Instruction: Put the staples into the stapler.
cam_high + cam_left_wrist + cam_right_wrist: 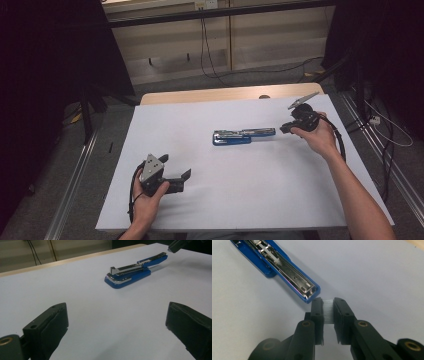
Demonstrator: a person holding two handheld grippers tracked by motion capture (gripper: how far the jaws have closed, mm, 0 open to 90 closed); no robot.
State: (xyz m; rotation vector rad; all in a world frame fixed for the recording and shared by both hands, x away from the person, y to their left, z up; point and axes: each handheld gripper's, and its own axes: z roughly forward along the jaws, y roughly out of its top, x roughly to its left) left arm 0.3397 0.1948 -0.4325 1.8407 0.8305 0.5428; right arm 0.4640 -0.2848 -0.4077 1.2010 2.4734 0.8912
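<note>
My left gripper [176, 176] sits nearest to me, low on the left of the white surface [240, 200], my hand wrapped round its body. Its jaws stand wide apart with nothing between them, and in the left gripper view they frame bare white surface with the stapler ahead.

Farther out, near the middle of the surface, lies the blue stapler [243, 135], swung open. Its long axis runs across the surface, left to right in the high view. The thick blue base [126, 278] is at the left end, and the metal staple channel [294, 277] stretches out from it towards the right, its open tip pointing at my right gripper. In the right gripper view the channel runs diagonally from upper left down to the centre, shiny tray upward, ending just beside my own jaw tips.

My right gripper [328, 305] is farther still, on the right side of the surface, aimed leftward along the stapler's axis. Its jaws are closed on a strip of staples [328, 312], a pale ribbed bar pinched flat between the two pads. The strip's front end sits just short of the channel's tip; whether they touch I cannot tell.
</note>
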